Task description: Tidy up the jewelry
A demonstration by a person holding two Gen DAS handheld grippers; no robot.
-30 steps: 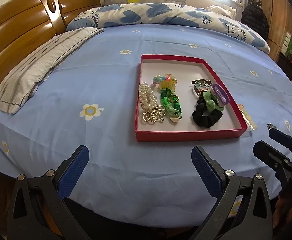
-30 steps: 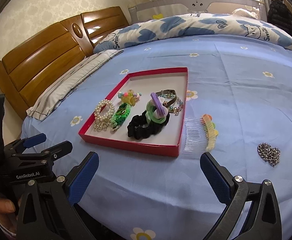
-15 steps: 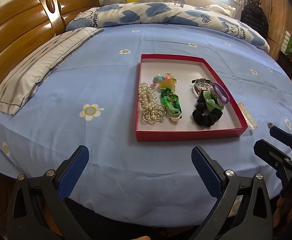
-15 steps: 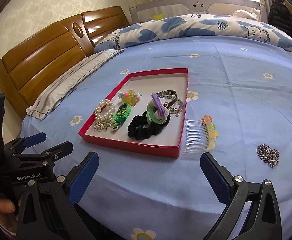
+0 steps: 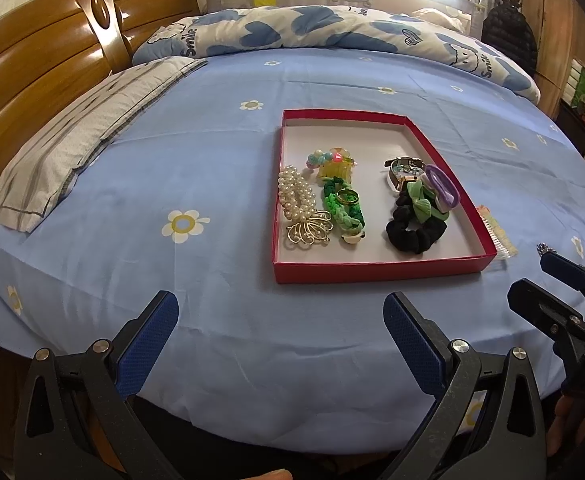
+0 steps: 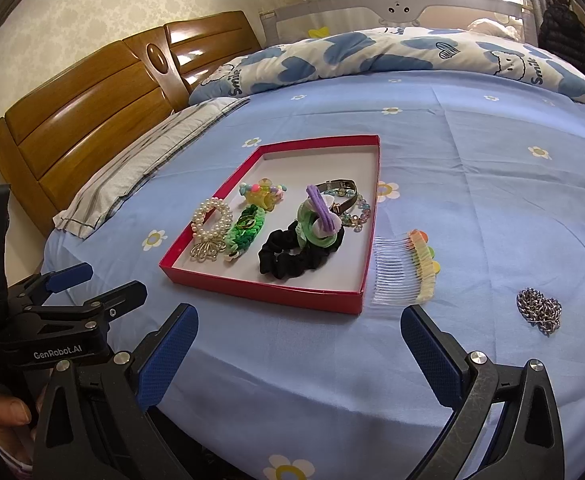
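While beside red tray (image 6: 264, 292), comb (image 6: 406, 270) teeth toward it.

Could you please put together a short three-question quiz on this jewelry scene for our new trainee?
1. True or false: the hair comb lies inside the red tray.
2. Which piece lies farthest to the right of the tray? A) silver chain B) pearl bracelet C) black scrunchie
3. Fill in: both the left gripper and the right gripper are ____.

Key: 1 false; 2 A; 3 open.
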